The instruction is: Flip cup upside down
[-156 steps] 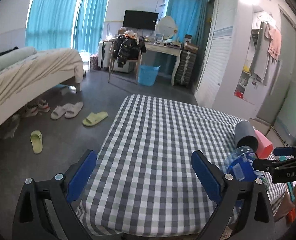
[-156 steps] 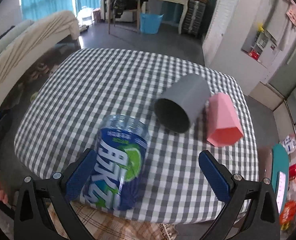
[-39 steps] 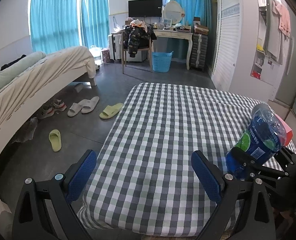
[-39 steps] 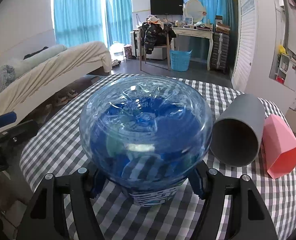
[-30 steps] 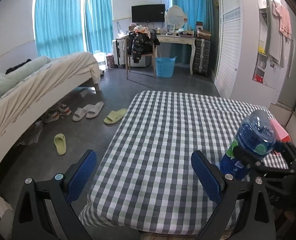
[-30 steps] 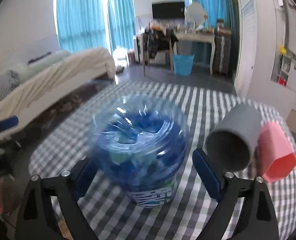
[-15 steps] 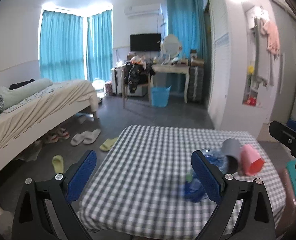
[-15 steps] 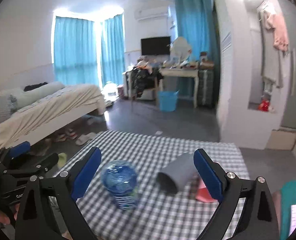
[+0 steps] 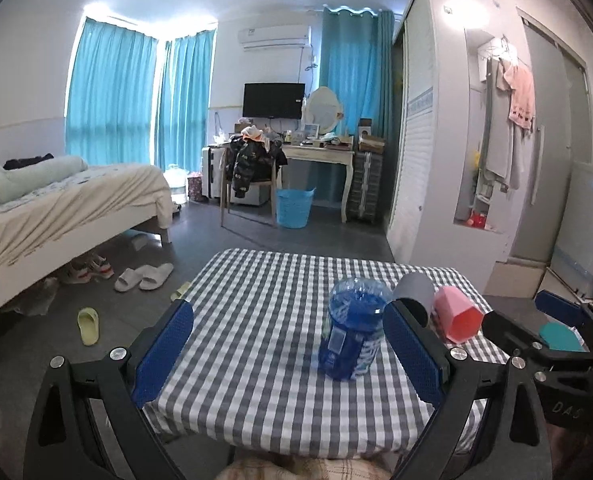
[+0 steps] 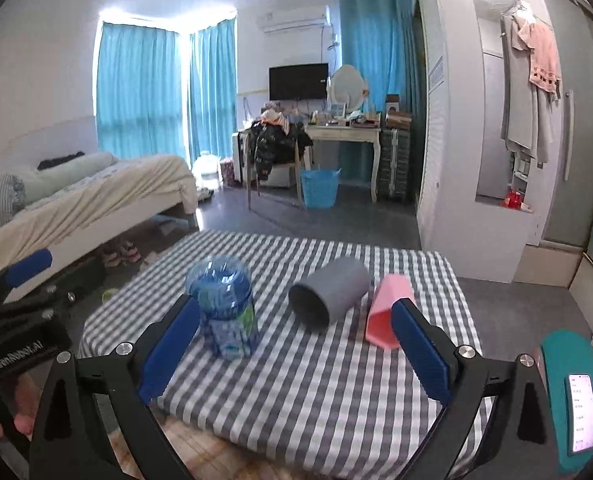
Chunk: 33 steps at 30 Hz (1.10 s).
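Observation:
A clear blue plastic cup with a blue and green label (image 10: 225,312) stands bottom up on the checked tablecloth (image 10: 320,384); it also shows in the left wrist view (image 9: 352,332). My right gripper (image 10: 292,352) is open and empty, drawn back from the table's near edge, with the cup just beyond its left finger. My left gripper (image 9: 288,352) is open and empty, also back from the table. Each gripper shows at the side of the other's view.
A grey cup (image 10: 328,296) lies on its side, mouth toward me, next to a pink faceted cup (image 10: 384,312) also on its side. A teal phone holder (image 10: 572,396) stands at the right. Bed (image 9: 56,208), slippers (image 9: 144,276) and floor lie left of the table.
The right gripper, shut on the blue cup a second ago, set it down bottom up, opened and pulled back. Both grippers have drawn away from the table and risen.

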{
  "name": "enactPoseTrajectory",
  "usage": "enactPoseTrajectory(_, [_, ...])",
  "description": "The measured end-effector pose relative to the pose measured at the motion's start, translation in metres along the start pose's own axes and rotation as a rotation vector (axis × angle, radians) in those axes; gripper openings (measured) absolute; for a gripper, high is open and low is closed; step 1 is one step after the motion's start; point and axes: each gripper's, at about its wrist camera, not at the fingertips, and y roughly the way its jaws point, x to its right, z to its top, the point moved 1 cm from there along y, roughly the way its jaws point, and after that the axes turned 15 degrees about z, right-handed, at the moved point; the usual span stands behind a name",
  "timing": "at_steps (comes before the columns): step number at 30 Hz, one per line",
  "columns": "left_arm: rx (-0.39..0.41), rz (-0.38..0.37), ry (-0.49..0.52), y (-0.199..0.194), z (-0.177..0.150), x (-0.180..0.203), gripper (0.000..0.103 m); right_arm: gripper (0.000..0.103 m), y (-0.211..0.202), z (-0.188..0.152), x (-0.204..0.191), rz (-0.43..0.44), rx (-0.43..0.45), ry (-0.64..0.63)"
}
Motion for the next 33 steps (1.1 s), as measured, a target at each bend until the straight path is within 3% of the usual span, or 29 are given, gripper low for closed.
enactPoseTrajectory(9, [-0.012, -0.014, 0.026, -0.002, -0.021, -0.008, 0.103, 0.103, 0.003, -0.031, -0.013, -0.015, -0.026, 0.016])
enactPoseTrajectory(20, [-0.052, 0.012, 0.043, 0.005, -0.029, -0.015, 0.103, 0.103, 0.002, -0.027, -0.019, -0.065, -0.028, 0.003])
enactPoseTrajectory(33, [-0.033, 0.034, 0.052, 0.004, -0.027, -0.021, 0.103, 0.103, 0.009, -0.024, -0.025, -0.064, -0.034, -0.009])
